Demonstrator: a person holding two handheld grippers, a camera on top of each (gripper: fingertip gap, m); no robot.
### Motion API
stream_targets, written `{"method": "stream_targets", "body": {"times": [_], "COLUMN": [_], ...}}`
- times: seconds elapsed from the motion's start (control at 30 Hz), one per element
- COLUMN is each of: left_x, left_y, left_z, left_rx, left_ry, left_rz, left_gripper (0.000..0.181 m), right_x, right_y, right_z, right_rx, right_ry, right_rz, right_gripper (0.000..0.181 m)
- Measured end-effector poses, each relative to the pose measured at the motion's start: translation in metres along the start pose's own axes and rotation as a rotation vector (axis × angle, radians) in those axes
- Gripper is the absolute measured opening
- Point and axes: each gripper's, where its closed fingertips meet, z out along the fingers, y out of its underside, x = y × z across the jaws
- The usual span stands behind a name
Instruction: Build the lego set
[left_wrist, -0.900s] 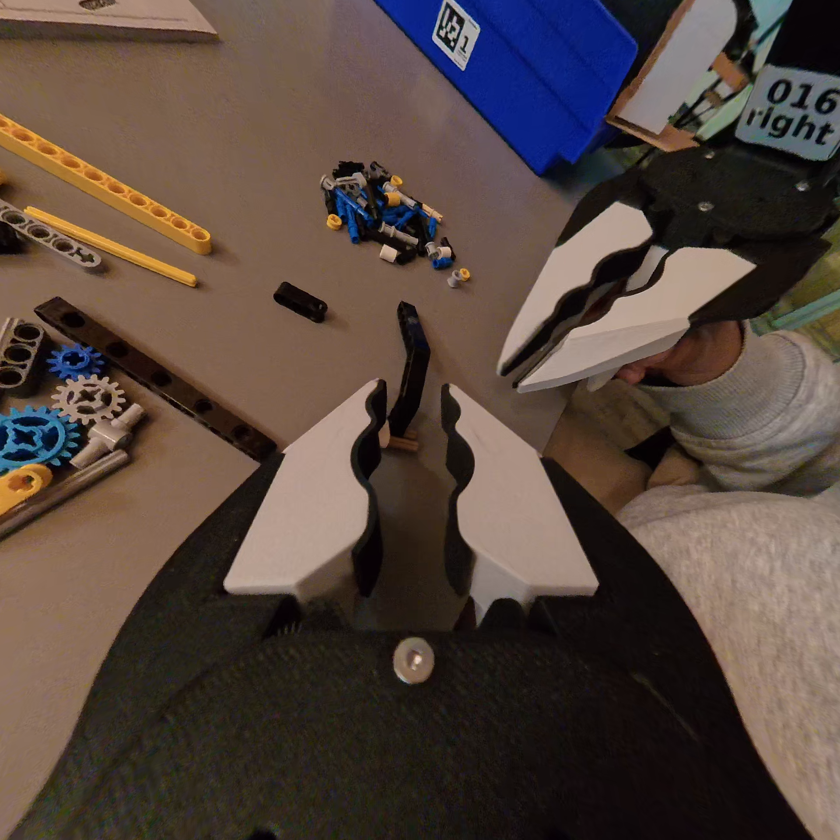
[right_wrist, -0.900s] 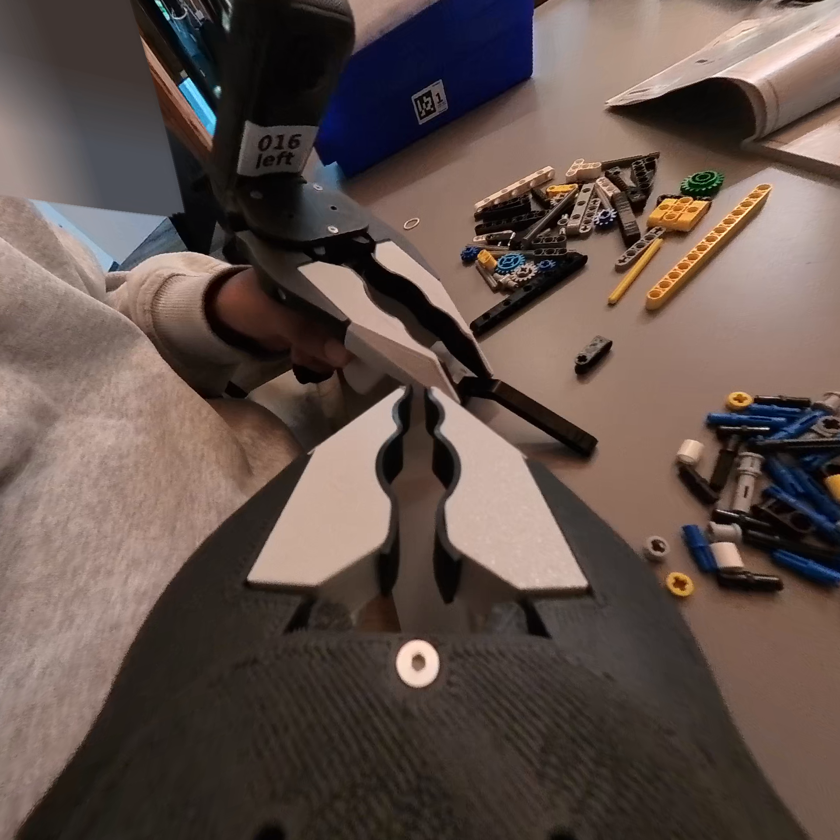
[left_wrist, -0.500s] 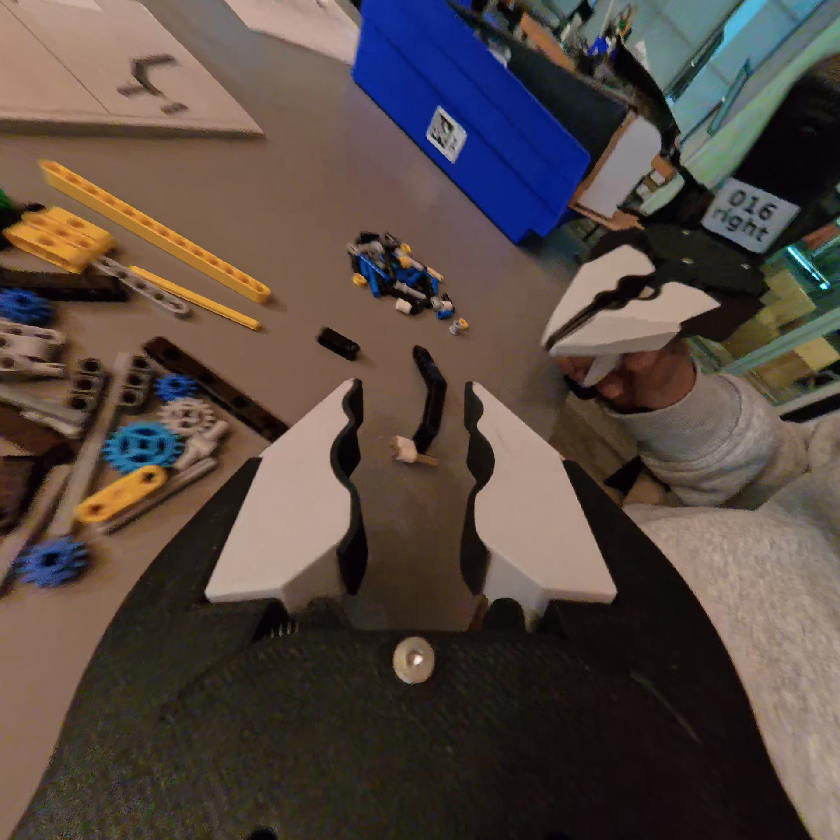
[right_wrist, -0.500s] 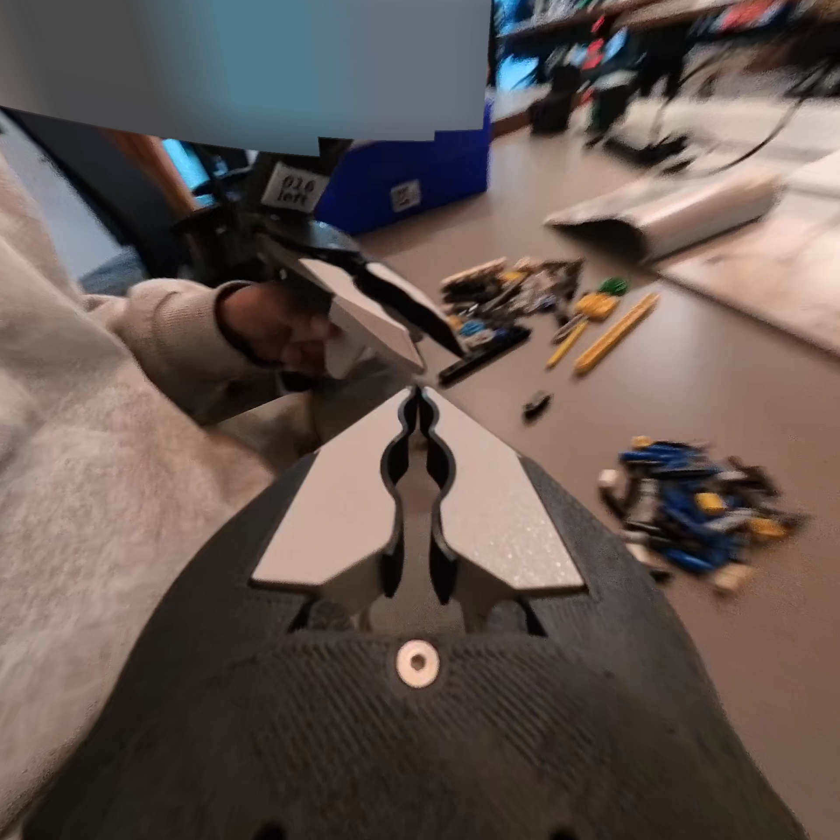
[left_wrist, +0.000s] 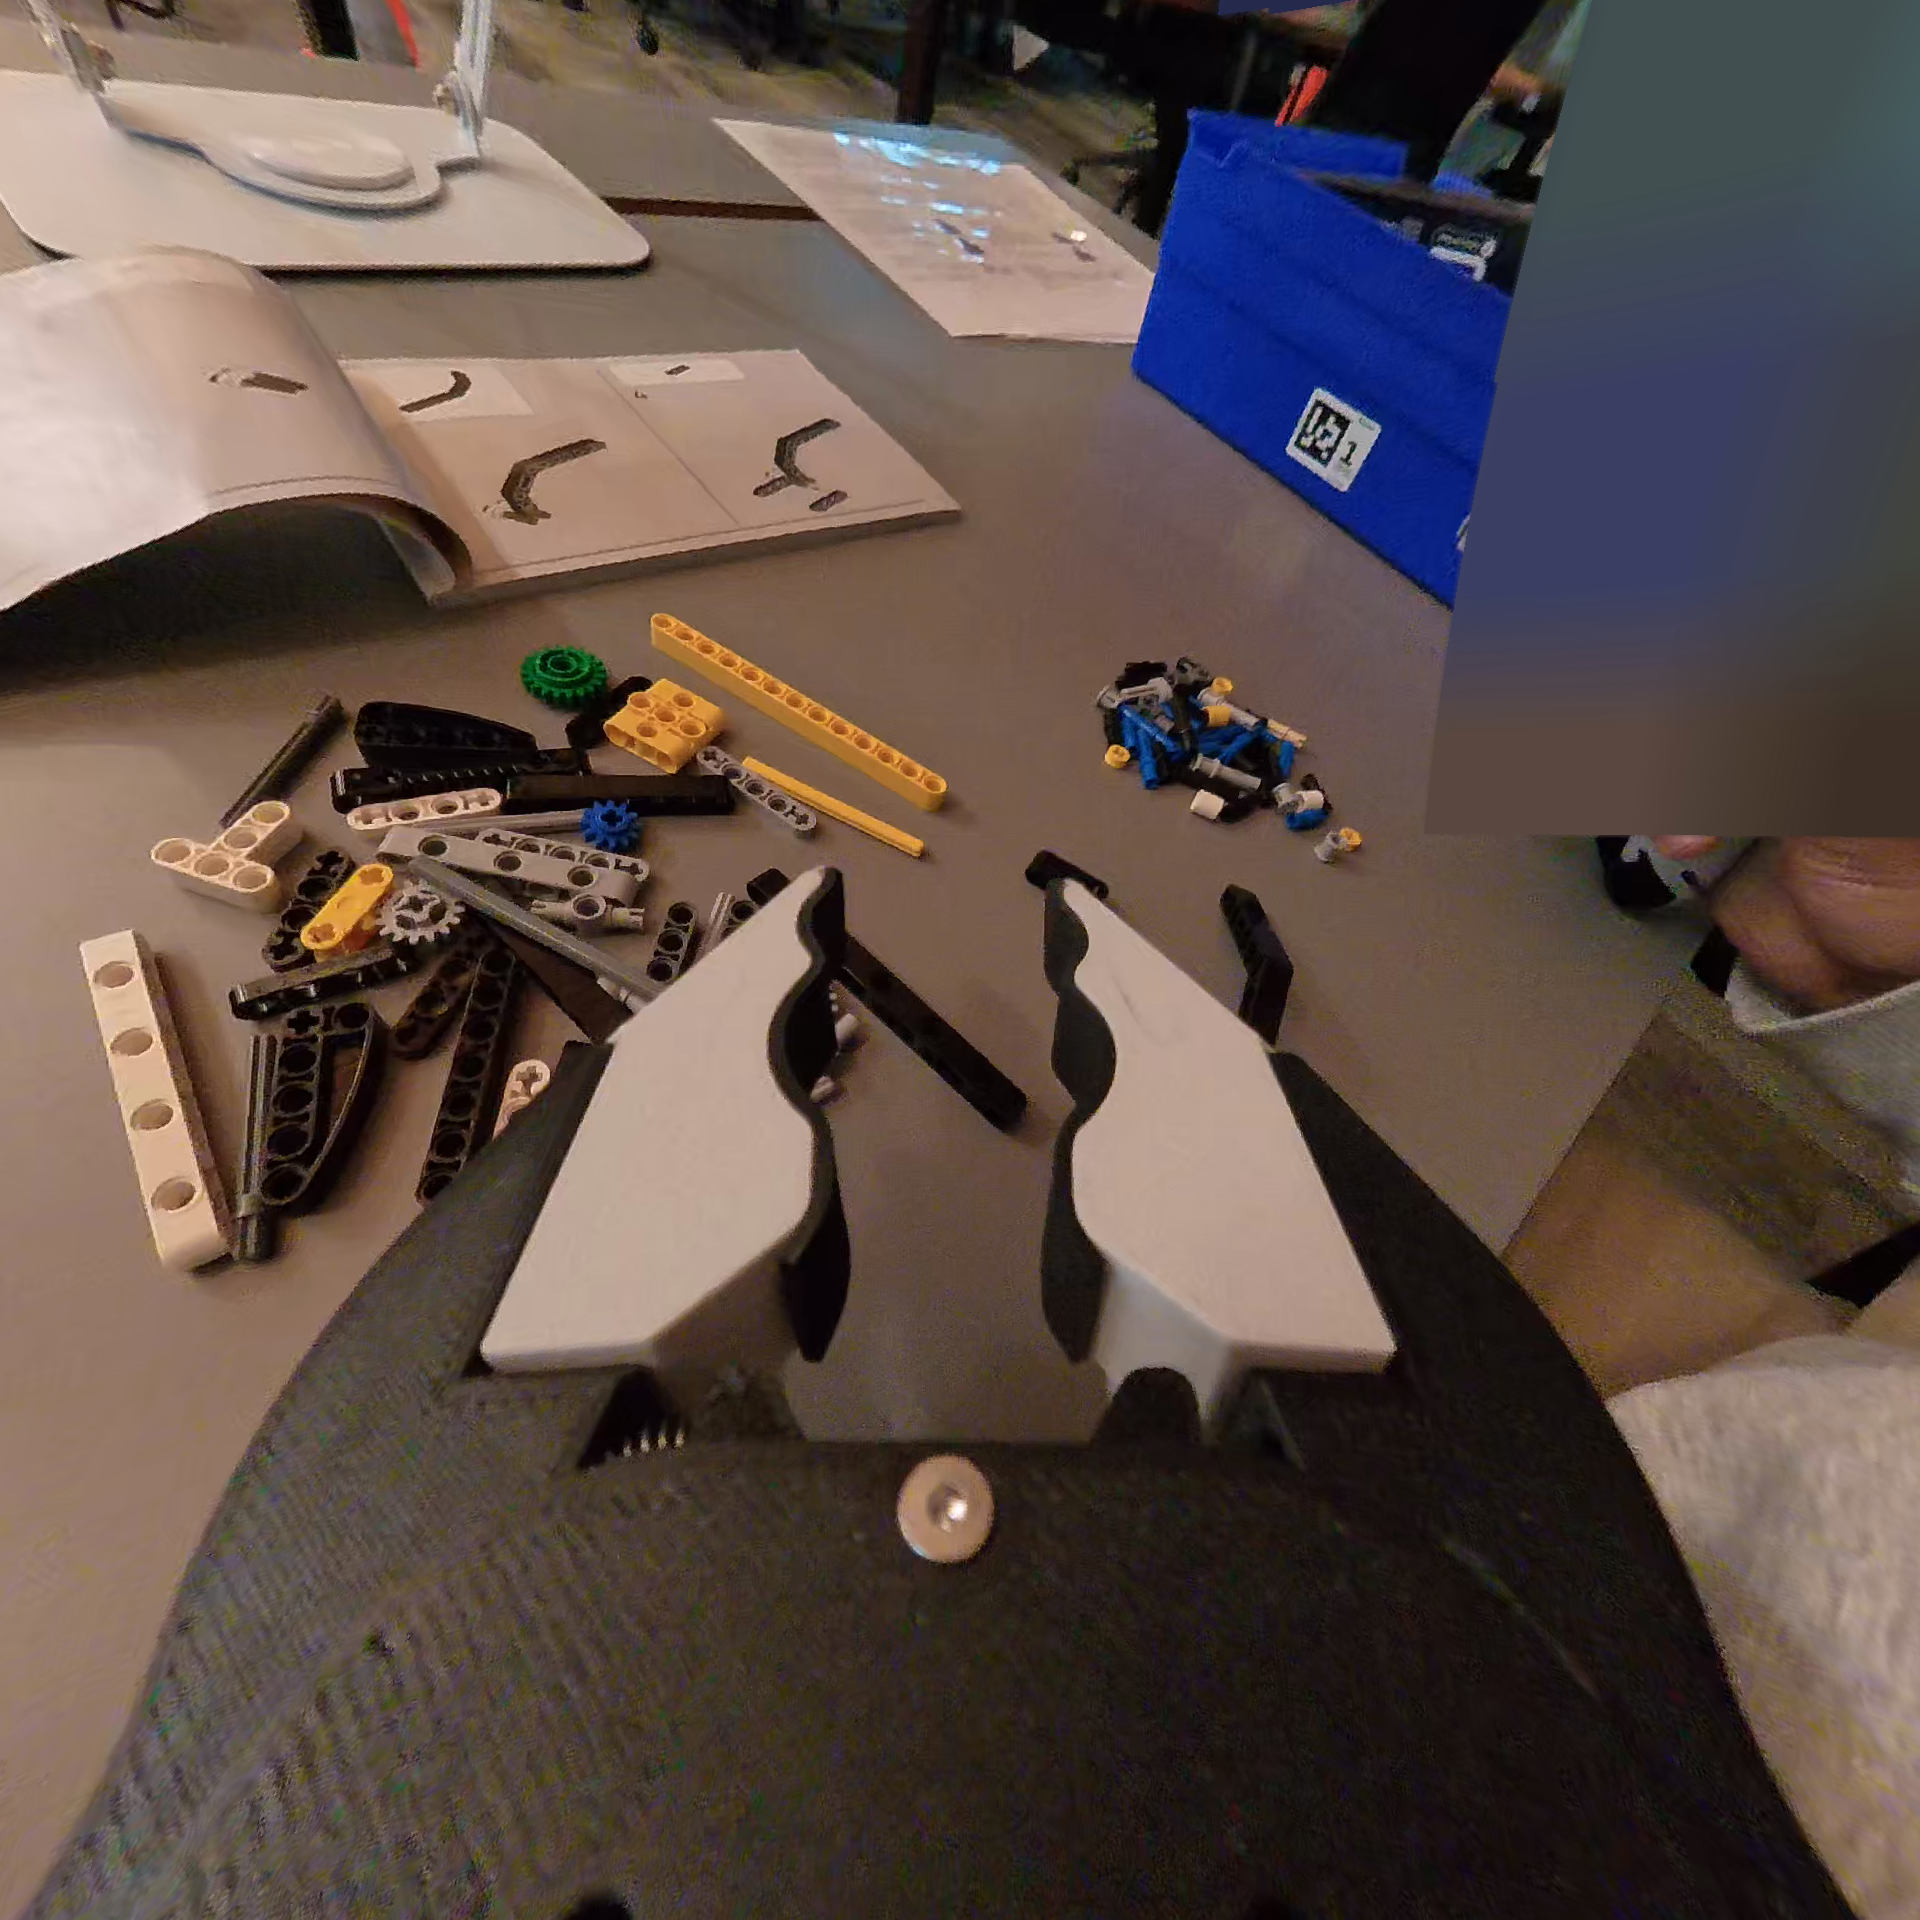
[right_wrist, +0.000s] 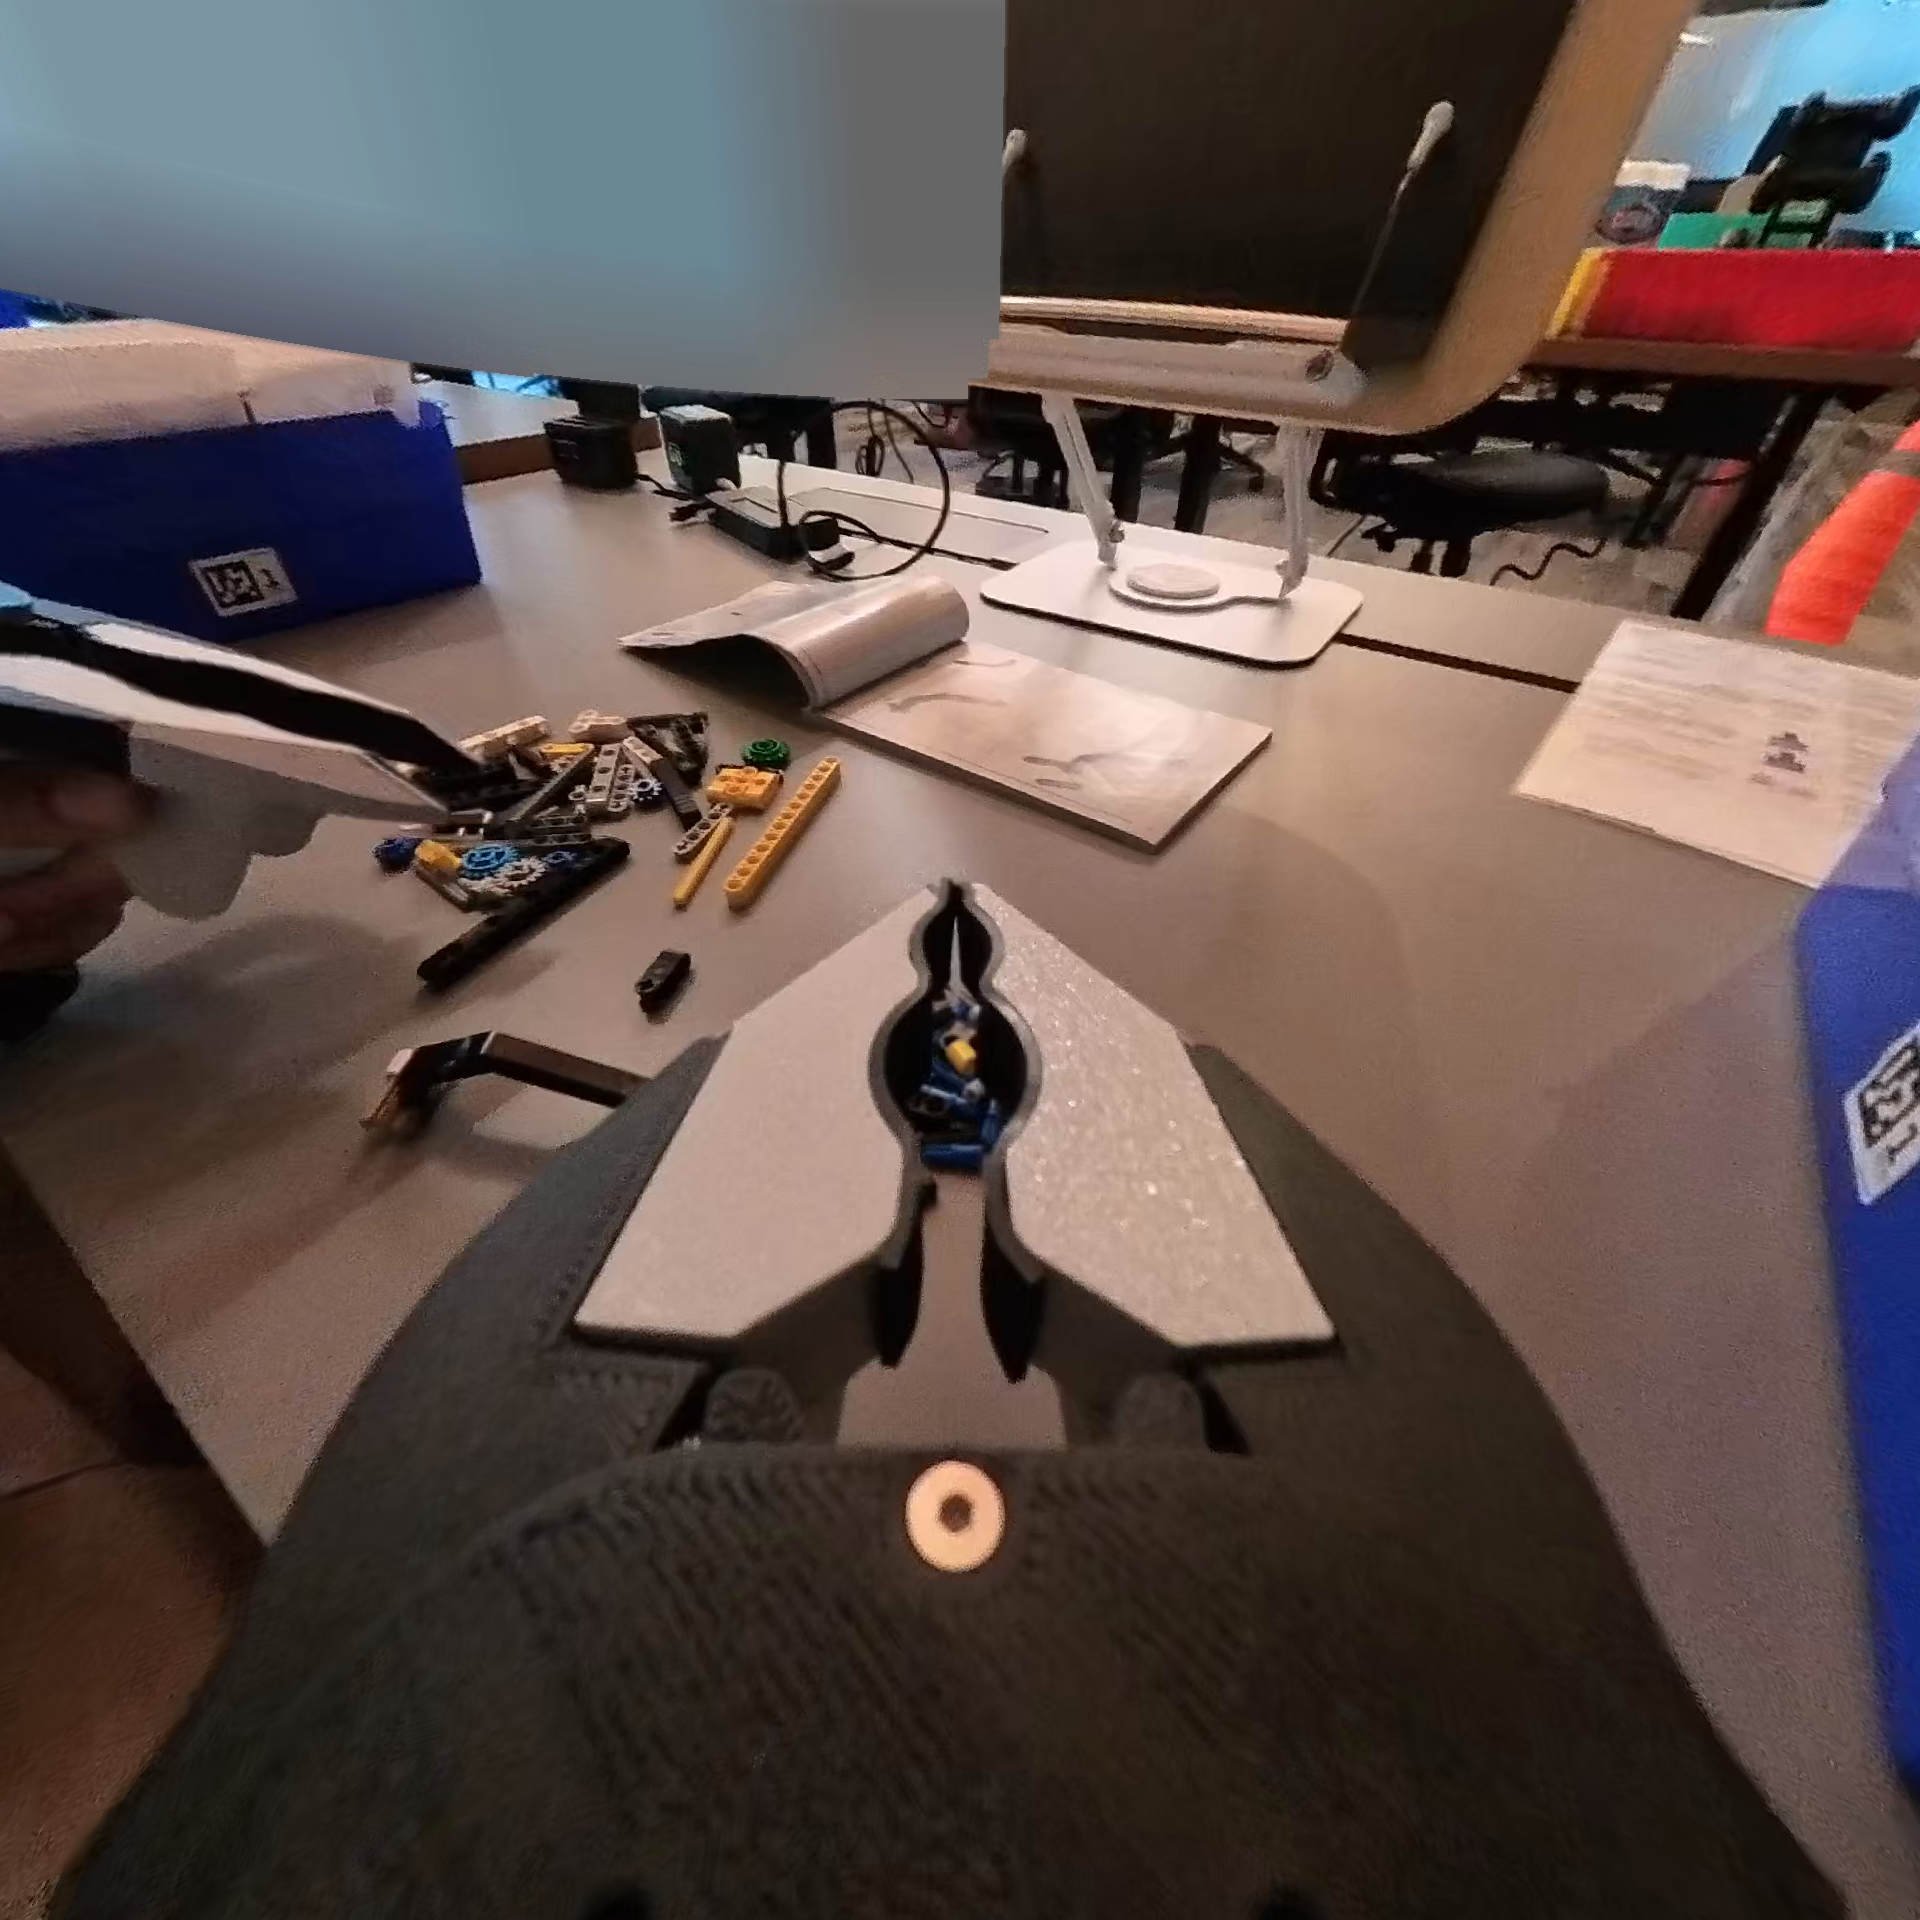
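Released, bent black beam (right_wrist: 499, 1060) lies tabletop; blue bin (left_wrist: 1299, 343) wears coded sticker.

A grey table (right_wrist: 1403, 935) fills the frame; a monitor stand (right_wrist: 1174, 597) upper centre, office chair (right_wrist: 1486, 488) behind.

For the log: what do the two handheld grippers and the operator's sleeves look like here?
Both the left gripper and the right gripper have pale grey wedge-shaped fingers with wavy black inner pads, textured black bodies and one silver screw. The sleeve is light grey knit.
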Motion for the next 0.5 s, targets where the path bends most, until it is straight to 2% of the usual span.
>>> {"method": "stream_targets", "body": {"times": [0.2,0.3,0.43,0.5], "left_x": [-0.008,-0.009,-0.007,-0.007], "left_y": [-0.001,0.003,0.01,0.011], "left_z": [0.001,0.005,0.01,0.011], "left_rx": [0.006,-0.026,-0.086,-0.094], "left_ry": [-0.008,-0.017,-0.043,-0.06], "left_rz": [-0.063,-0.066,-0.022,0.006], "left_gripper": [0.036,0.032,0.002,0.001], "right_x": [0.009,0.007,0.007,0.007], "right_y": [0.001,0.006,0.013,0.017], "right_z": [0.002,0.006,0.012,0.014], "right_rx": [-0.008,-0.046,-0.097,-0.121], "right_ry": [0.016,0.012,0.014,0.015], "right_rz": [0.057,0.047,0.037,0.044], "right_gripper": [0.0,0.006,0.013,0.016]}}
